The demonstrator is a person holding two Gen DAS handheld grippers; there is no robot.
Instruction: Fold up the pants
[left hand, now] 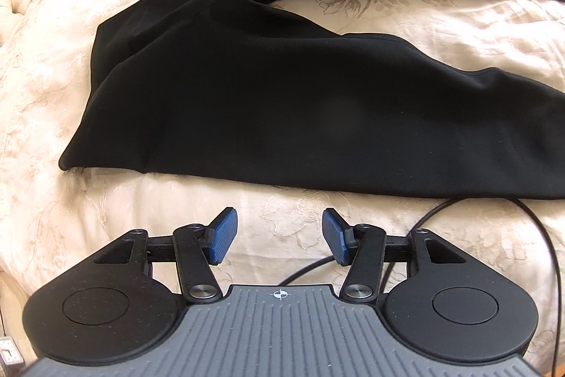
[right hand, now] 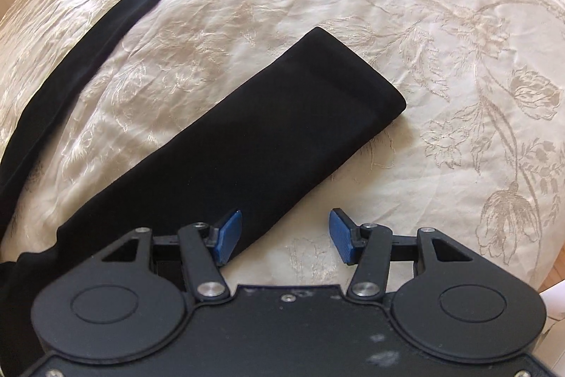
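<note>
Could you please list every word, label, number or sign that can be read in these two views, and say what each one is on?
No words, brand names or numbers can be read in either view.
The only sign is a small white crosshair-in-a-circle mark, printed on the grey ribbed body of the left tool.
The black pants show no visible tag or label.
The cream bedspread carries only an embroidered flower pattern, no text.

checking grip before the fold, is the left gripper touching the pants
Apart. The left wrist view shows the left gripper open, with bare bedspread between its pads and the pants.
</note>
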